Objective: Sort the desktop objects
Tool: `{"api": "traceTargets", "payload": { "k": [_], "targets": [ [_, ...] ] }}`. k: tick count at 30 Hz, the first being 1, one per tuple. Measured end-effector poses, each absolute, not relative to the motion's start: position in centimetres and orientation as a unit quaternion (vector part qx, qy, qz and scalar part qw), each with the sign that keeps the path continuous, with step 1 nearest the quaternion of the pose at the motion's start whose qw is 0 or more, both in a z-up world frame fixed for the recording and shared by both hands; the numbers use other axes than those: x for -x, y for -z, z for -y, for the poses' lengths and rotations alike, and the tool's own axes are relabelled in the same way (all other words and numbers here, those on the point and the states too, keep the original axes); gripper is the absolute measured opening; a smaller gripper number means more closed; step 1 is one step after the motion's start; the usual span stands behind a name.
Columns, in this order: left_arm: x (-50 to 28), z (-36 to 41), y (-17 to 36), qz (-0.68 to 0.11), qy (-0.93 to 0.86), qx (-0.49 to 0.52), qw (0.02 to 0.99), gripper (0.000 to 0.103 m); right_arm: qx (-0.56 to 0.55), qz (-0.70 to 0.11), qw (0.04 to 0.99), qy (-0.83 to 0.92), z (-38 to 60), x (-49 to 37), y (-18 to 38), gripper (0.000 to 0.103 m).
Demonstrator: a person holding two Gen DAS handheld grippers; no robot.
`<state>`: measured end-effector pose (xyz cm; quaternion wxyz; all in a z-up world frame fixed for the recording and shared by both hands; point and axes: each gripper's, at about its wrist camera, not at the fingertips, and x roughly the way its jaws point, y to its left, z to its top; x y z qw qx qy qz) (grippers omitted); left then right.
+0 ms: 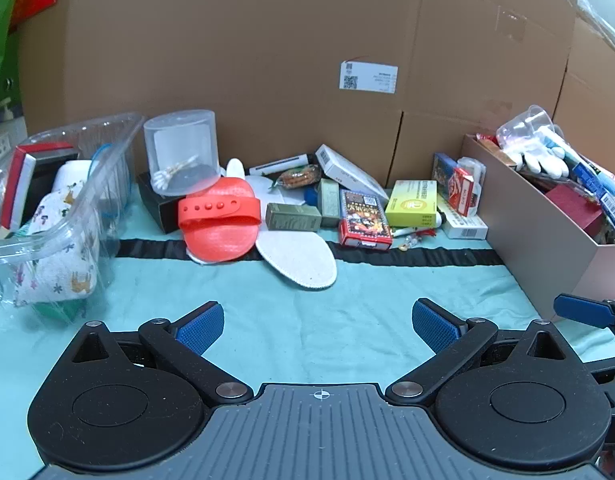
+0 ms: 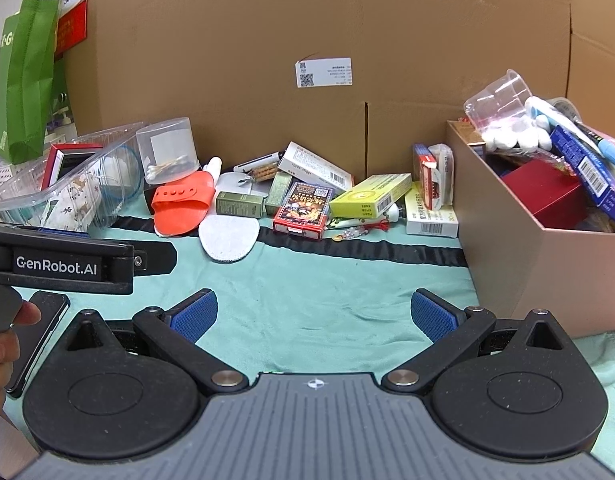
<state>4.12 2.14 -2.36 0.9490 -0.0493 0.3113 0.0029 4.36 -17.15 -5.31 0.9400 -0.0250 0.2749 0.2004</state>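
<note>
A pile of small items lies along the back of the teal cloth: an orange silicone brush (image 1: 219, 220) (image 2: 181, 208), a white oval pad (image 1: 297, 258) (image 2: 229, 236), a red card pack (image 1: 363, 220) (image 2: 303, 210), a yellow-green box (image 1: 413, 204) (image 2: 371, 196) and small green boxes (image 1: 293, 217). My left gripper (image 1: 317, 322) is open and empty, low over the cloth in front of the pile. My right gripper (image 2: 313, 316) is open and empty, also in front of the pile. The left gripper's body (image 2: 59, 264) shows at the left of the right wrist view.
A clear plastic tray (image 1: 63, 200) (image 2: 67, 184) with cloth items stands at the left. A clear cylinder of cotton swabs (image 1: 181, 152) stands behind the brush. A tan box (image 1: 547, 240) (image 2: 515, 232) full of items stands at the right. Cardboard boxes (image 1: 267, 60) wall the back. A phone (image 2: 35, 340) lies near left.
</note>
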Motion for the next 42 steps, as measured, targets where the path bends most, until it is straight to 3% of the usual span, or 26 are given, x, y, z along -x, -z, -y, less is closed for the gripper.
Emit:
{"api": "traceTargets", "payload": {
  "k": [25,42],
  "targets": [
    [-12.5,-9.6,5.6,-0.335,-0.069,0.075,0.937,0.101,0.051,-0.334,0.885,-0.319,10.4,-12.1,9.0,0.102],
    [-21.0,-11.9,8.6,-0.365,-0.109,0.080,0.921,0.101,0.071,-0.335,0.868,-0.360,4.4,-18.2,10.9,0.085]
  ]
}}
